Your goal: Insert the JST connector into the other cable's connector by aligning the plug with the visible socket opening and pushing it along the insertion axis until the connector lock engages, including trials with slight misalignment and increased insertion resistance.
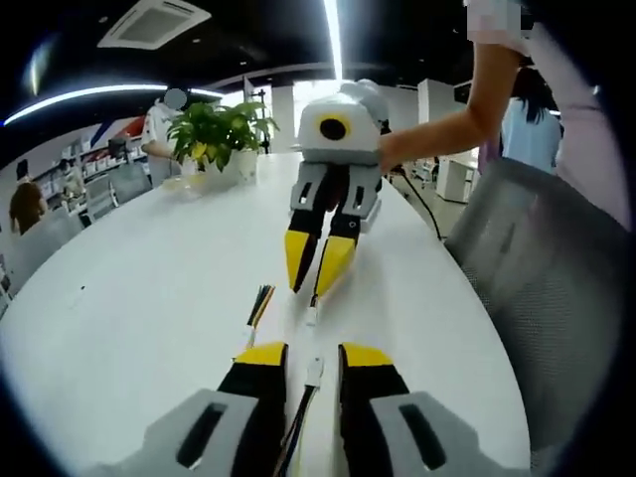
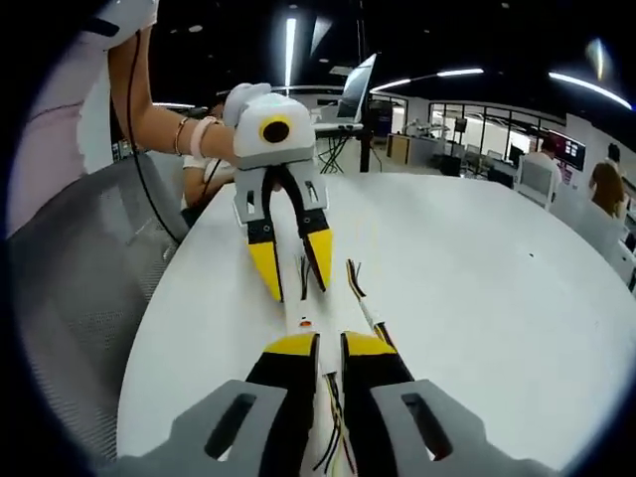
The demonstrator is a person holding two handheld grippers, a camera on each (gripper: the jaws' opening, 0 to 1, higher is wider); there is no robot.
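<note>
Facing tip-to-tip, left tongs (image 1: 312, 350) and right tongs (image 2: 329, 340) each grip cable (image 1: 314, 373)

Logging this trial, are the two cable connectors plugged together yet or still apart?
Apart: in the left gripper view a bare strip of table separates the near connector from the far connector.

Round-edged glossy white table (image 1: 149, 298), green leafy potted plant (image 1: 221, 134) near its far edge. Grey mesh office chair (image 1: 542, 288) beside the table; dark ceiling with long white strip lights (image 2: 290, 40).
</note>
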